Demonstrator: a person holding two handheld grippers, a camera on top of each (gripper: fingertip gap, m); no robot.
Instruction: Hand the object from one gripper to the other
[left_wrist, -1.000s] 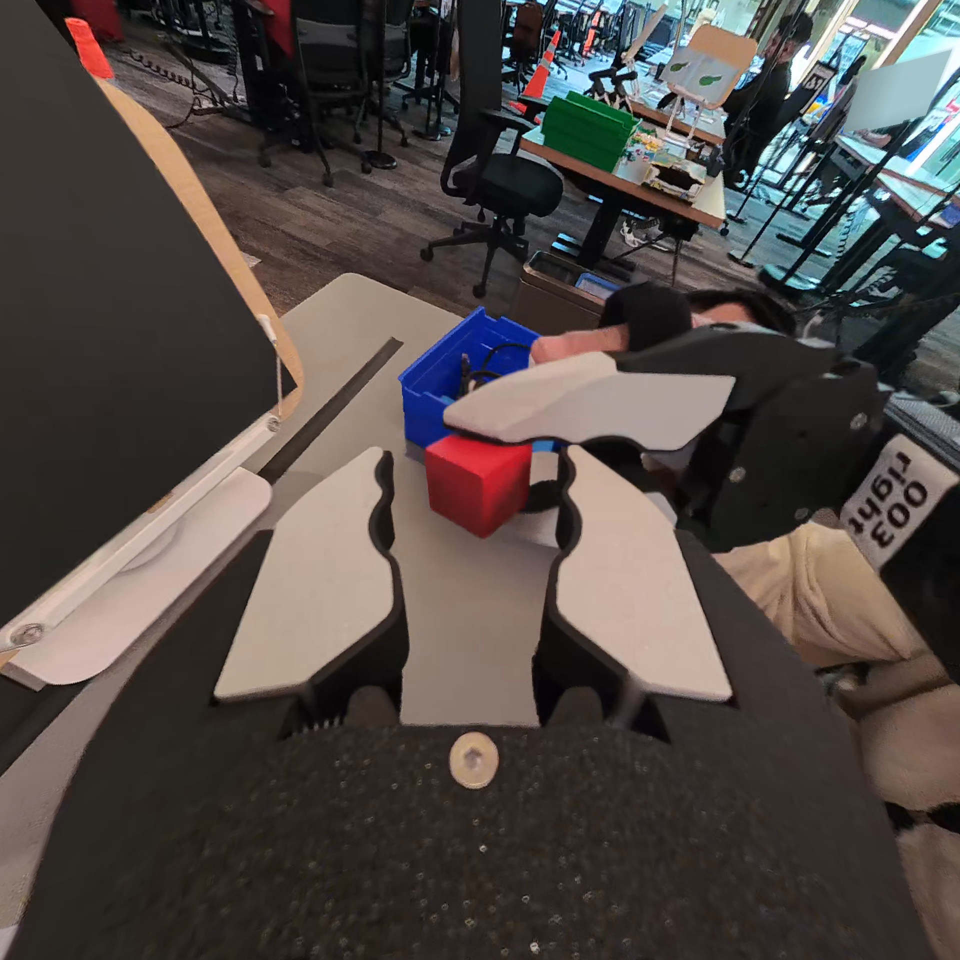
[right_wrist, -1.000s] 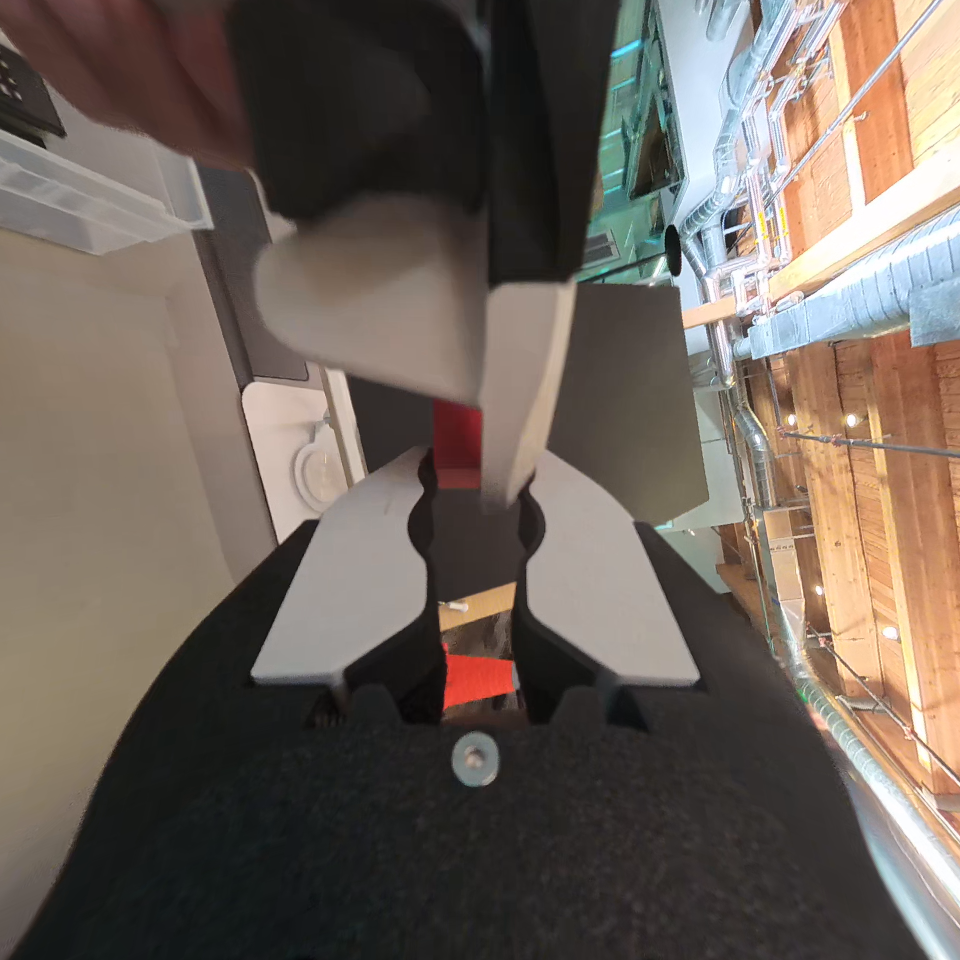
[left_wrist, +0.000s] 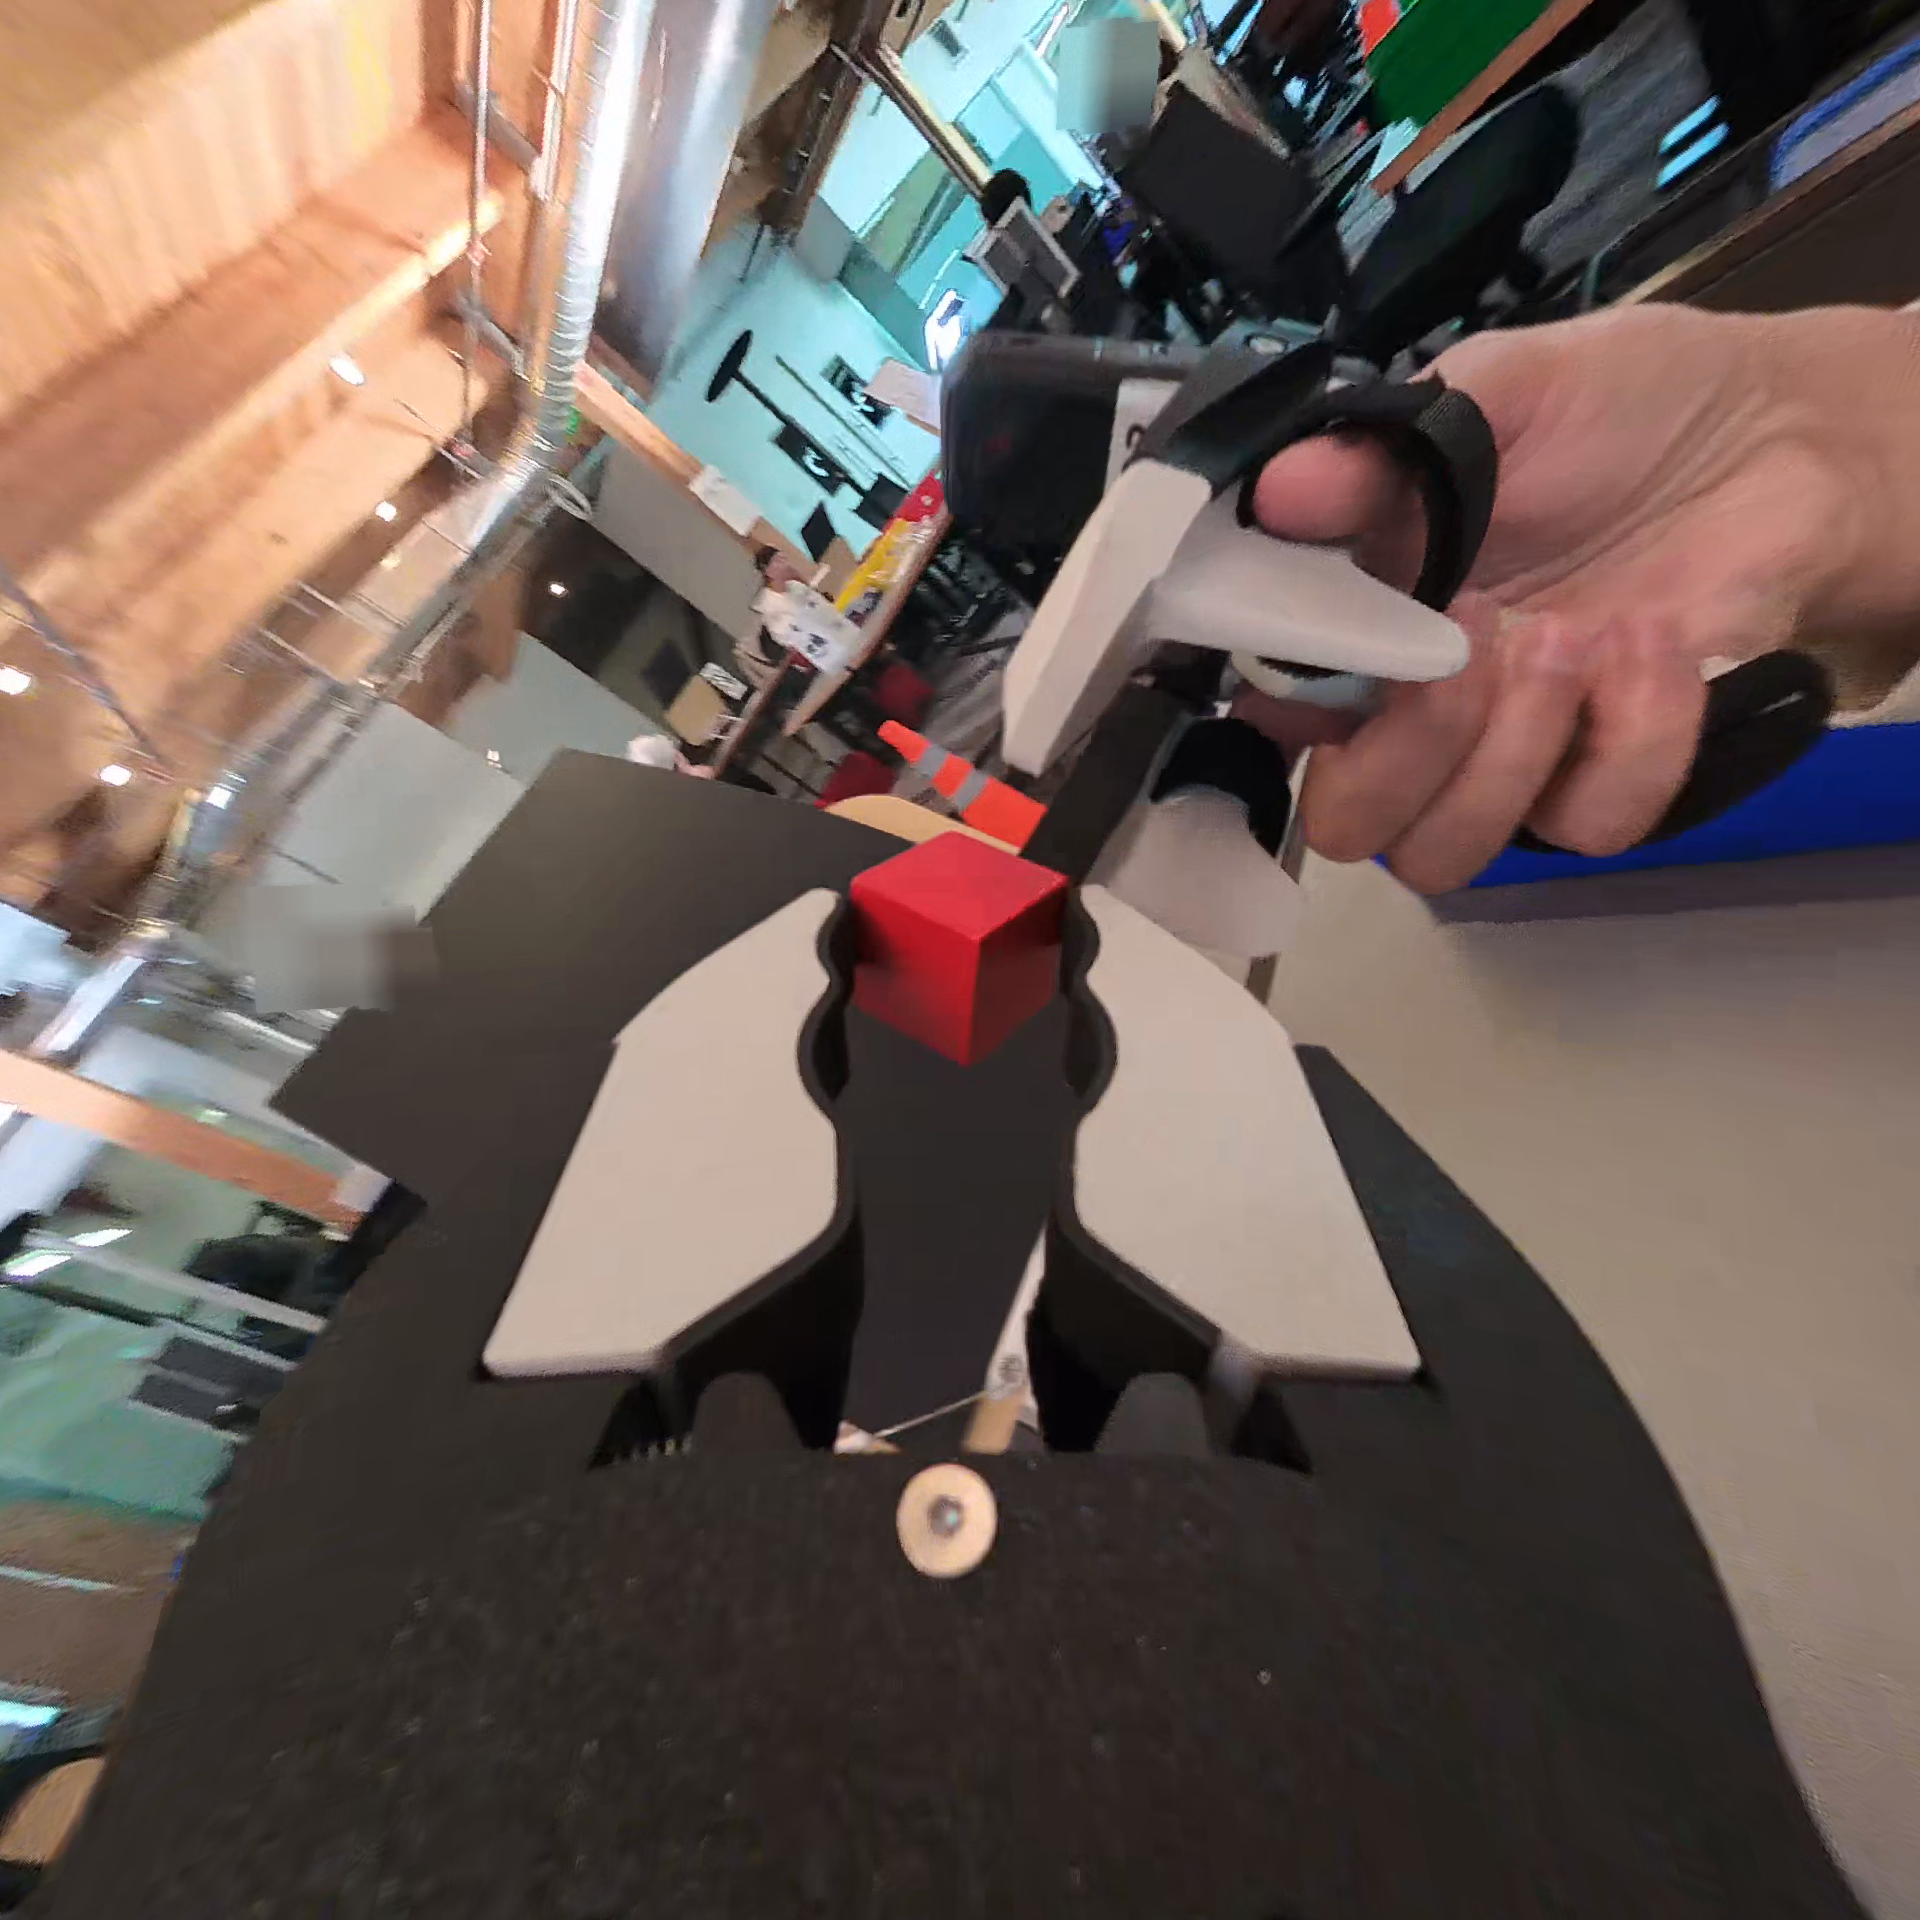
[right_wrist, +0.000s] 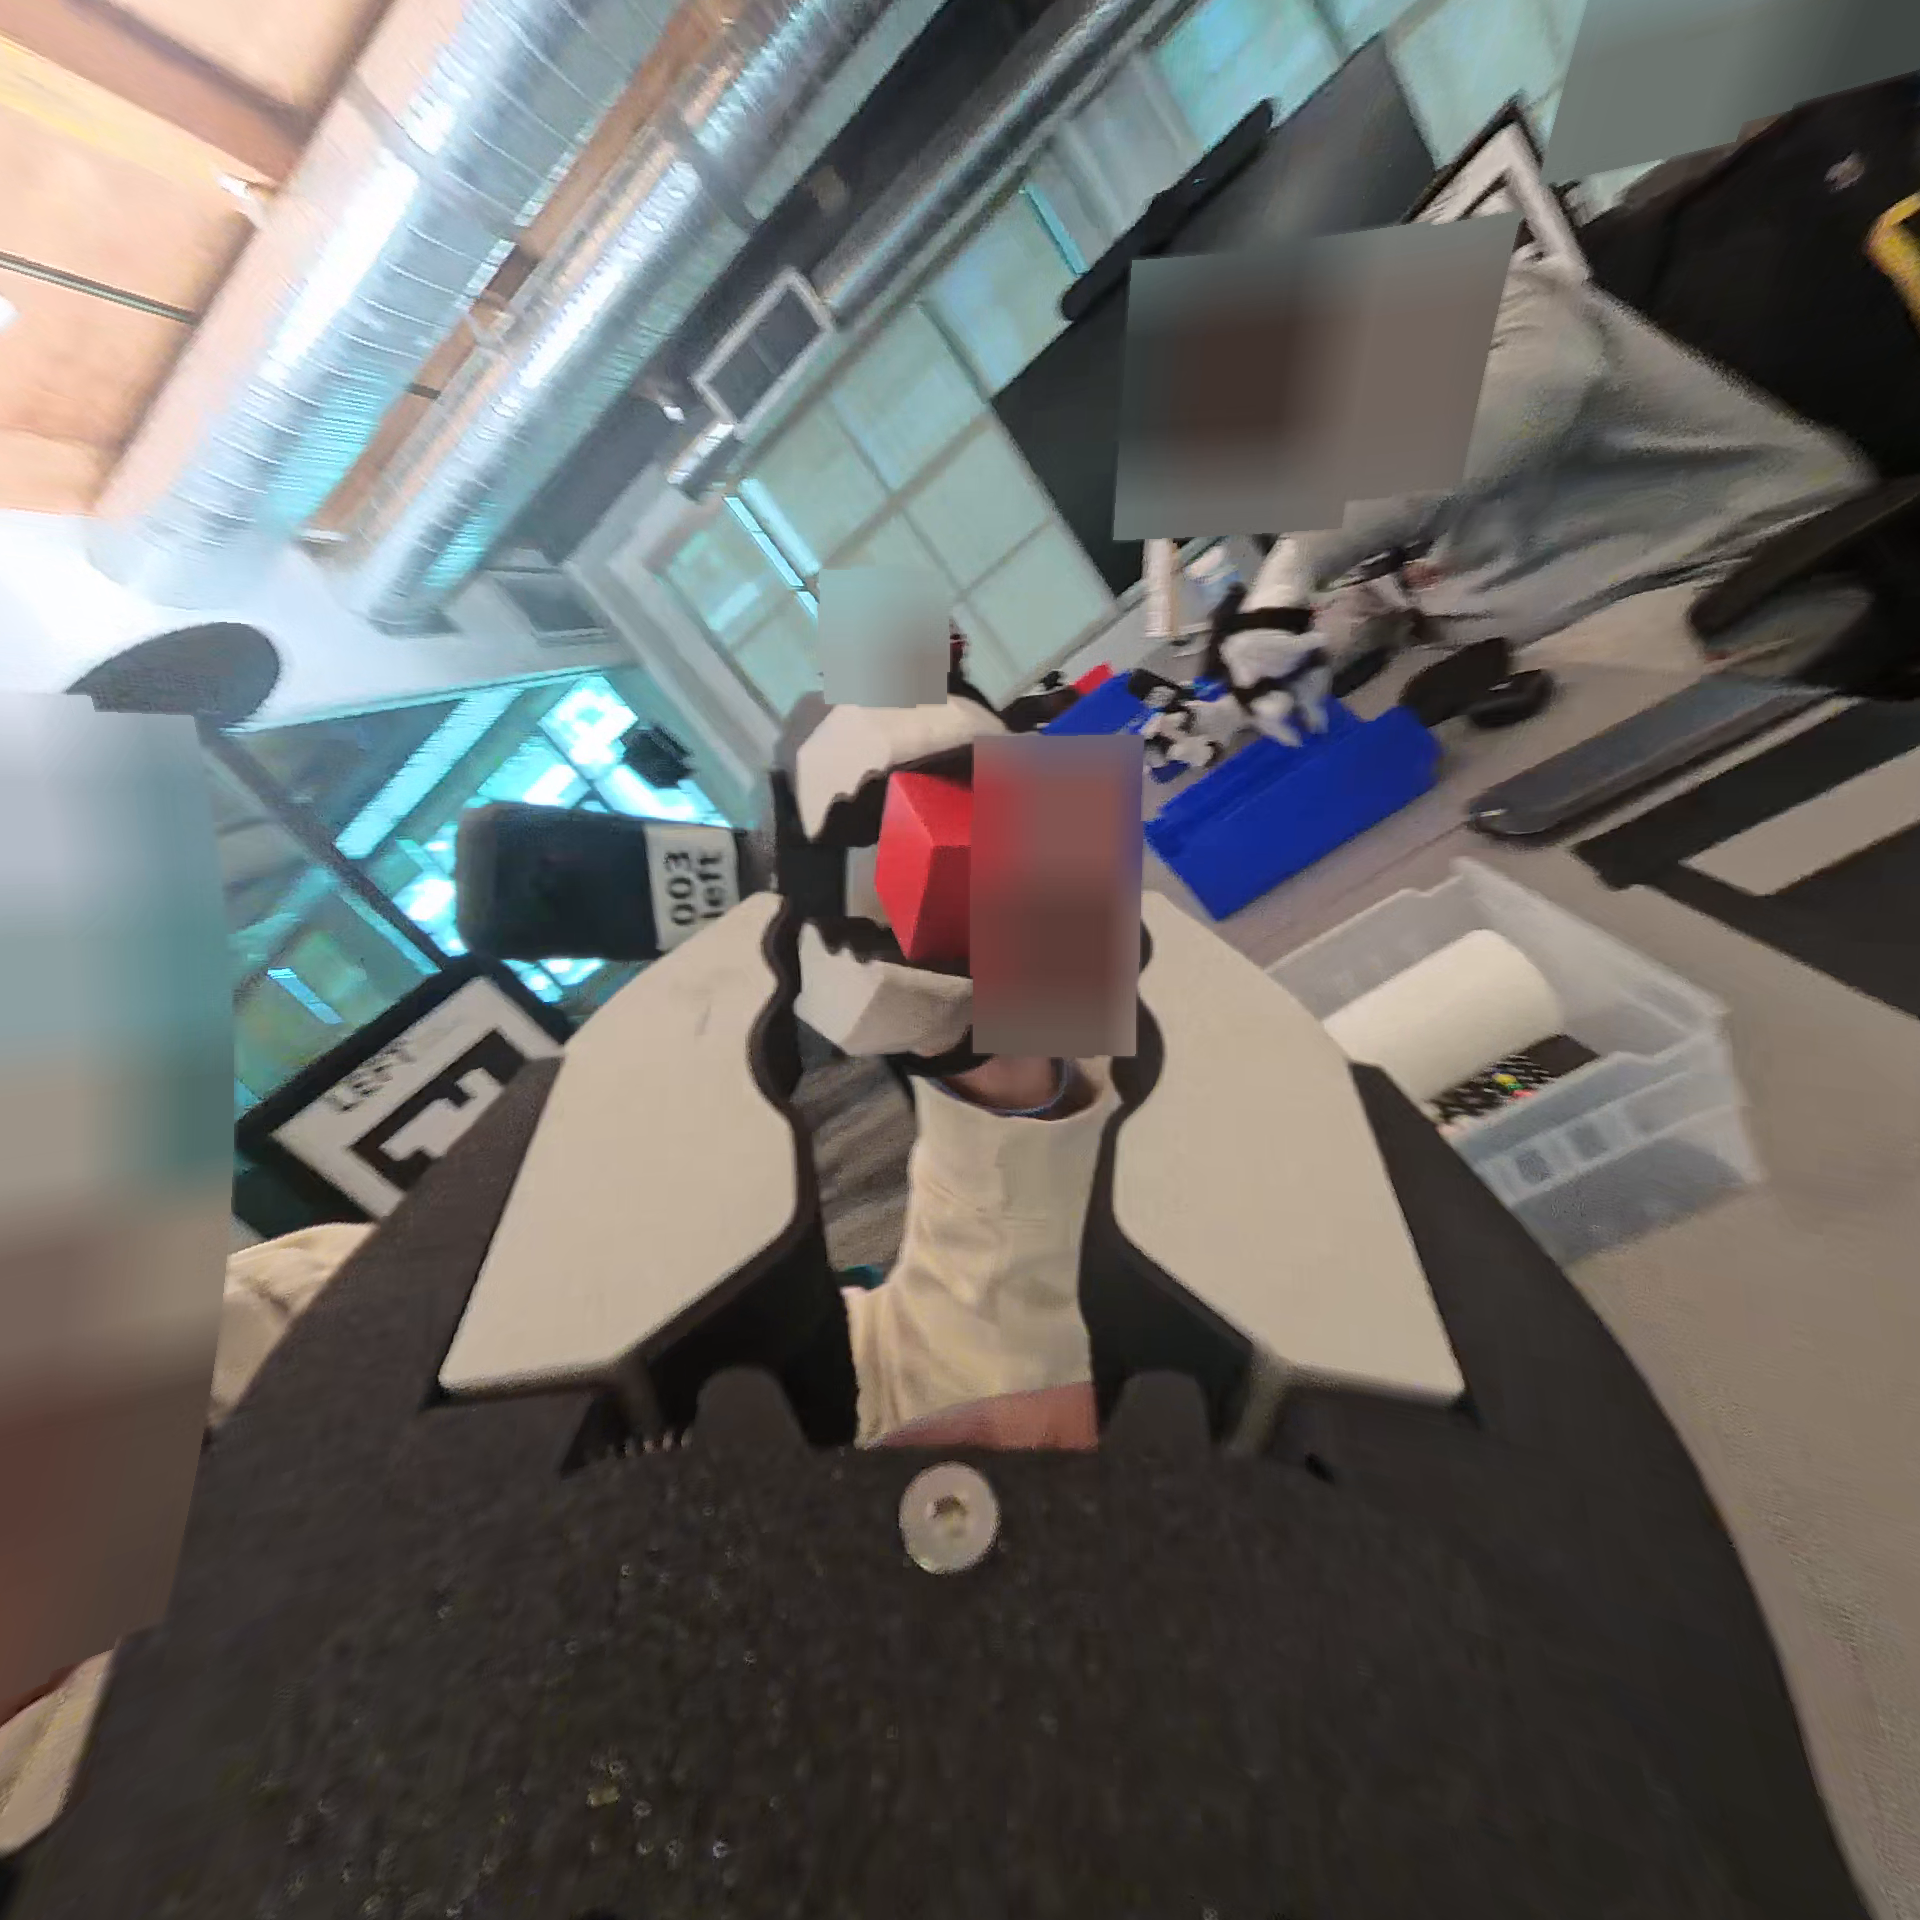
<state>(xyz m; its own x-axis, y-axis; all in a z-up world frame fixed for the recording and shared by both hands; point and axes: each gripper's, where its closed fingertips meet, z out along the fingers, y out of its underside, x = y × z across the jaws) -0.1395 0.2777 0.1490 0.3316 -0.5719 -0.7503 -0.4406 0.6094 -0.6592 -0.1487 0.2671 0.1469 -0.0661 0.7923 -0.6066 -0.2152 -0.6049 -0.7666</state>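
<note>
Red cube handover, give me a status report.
Left gripper shut on red cube, held in the air. Right gripper open, empty, fingers apart, facing the cube. Nothing between them.

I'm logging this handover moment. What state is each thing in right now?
red cube: held in the air, pinched at the tips of the left tongs.
left tongs: shut on the red cube.
right tongs: open, empty, apart from the cube.
hand: gripping the right tongs' handle, finger through the strap.
clear bin: resting on the table, uncovered.
</note>
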